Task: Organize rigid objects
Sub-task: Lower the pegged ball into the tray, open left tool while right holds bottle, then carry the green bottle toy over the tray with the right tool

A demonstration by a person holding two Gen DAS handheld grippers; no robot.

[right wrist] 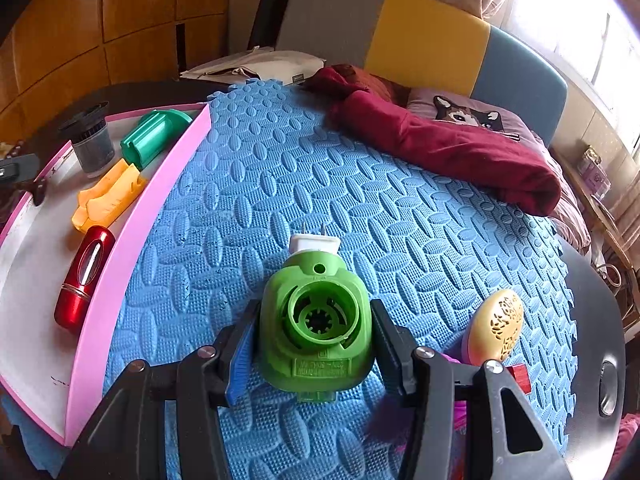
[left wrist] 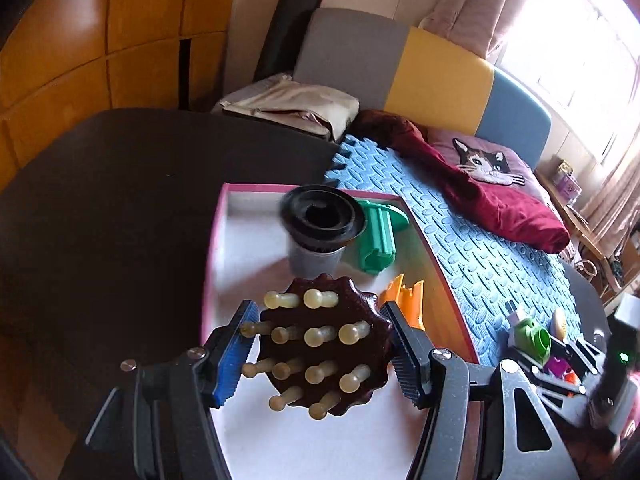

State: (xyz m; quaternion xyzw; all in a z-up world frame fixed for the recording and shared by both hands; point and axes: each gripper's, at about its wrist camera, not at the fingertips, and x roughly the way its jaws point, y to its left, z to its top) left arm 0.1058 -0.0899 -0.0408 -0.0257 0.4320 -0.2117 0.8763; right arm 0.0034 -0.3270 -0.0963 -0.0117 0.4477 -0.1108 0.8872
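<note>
My left gripper [left wrist: 318,354] is shut on a dark brown round massager [left wrist: 325,346] with pale knobbed pegs, held over the white floor of the pink-rimmed tray [left wrist: 256,190]. Inside that tray stand a black-topped grey cup [left wrist: 318,232], a teal plastic piece [left wrist: 378,238] and an orange piece [left wrist: 408,300]. In the right wrist view, my right gripper [right wrist: 310,348] is shut on a green plug-in device [right wrist: 316,320] with a white plug, just above the blue foam mat [right wrist: 320,184]. The tray [right wrist: 132,224] lies to its left, also holding a red metallic case [right wrist: 84,276].
A gold patterned egg-shaped object [right wrist: 496,328] lies right of the green device, with a small red block [right wrist: 520,376] beside it. A maroon cloth [right wrist: 448,148] and a cat cushion [right wrist: 468,116] lie at the mat's far side. The dark table [left wrist: 120,184] stretches left of the tray.
</note>
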